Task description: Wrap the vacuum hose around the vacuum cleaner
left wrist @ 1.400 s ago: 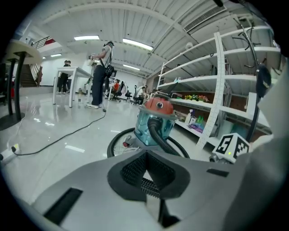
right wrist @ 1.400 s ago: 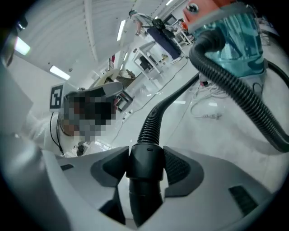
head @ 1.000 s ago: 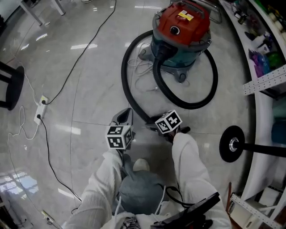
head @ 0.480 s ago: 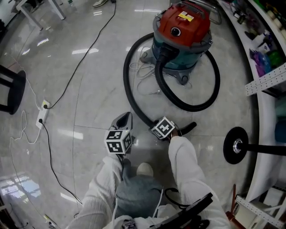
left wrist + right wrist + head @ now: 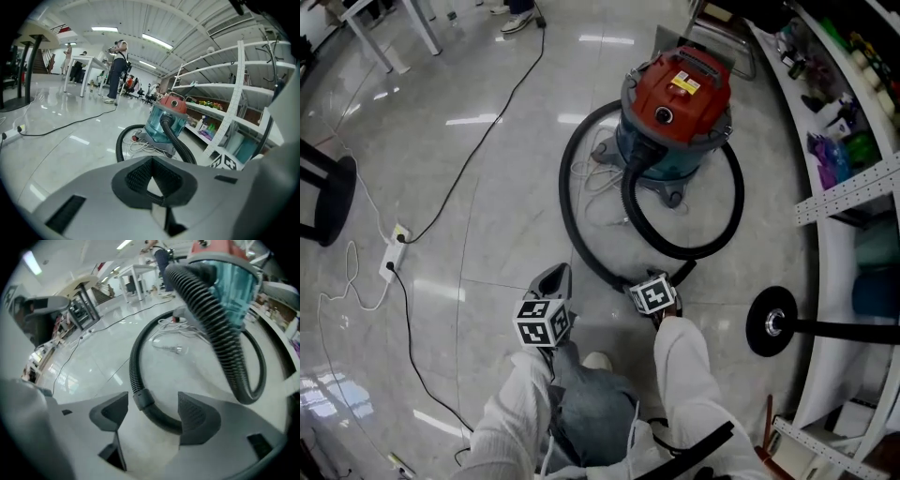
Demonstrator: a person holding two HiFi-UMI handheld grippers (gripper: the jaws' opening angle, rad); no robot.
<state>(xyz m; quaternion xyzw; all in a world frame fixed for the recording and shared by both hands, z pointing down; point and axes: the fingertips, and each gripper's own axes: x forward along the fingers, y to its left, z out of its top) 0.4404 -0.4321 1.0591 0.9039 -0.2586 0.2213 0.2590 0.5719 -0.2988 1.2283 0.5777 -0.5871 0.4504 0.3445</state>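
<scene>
The vacuum cleaner [image 5: 675, 112] has a red top and a teal drum and stands on the shiny floor ahead of me. Its black ribbed hose [image 5: 581, 234] loops from the drum over the floor toward my feet. My right gripper [image 5: 661, 286] points steeply down over the hose's end. In the right gripper view its jaws [image 5: 152, 411] have just been opening, and the hose's smooth cuff [image 5: 142, 399] lies between the pads, touching neither. My left gripper [image 5: 553, 279] hovers to the hose's left, shut [image 5: 153, 171] on nothing, facing the vacuum cleaner [image 5: 164, 122].
A white cord [image 5: 600, 178] lies bunched beside the drum. A power strip [image 5: 394, 248] with black cables crosses the floor at left, near a black stool [image 5: 323, 197]. White shelving [image 5: 853, 187] and a stand's round black base [image 5: 772, 322] line the right. People stand at a far table [image 5: 89, 70].
My right gripper has tipped further downward and come back toward me, and its jaws have spread off the hose end. The left gripper has shifted slightly nearer to me.
</scene>
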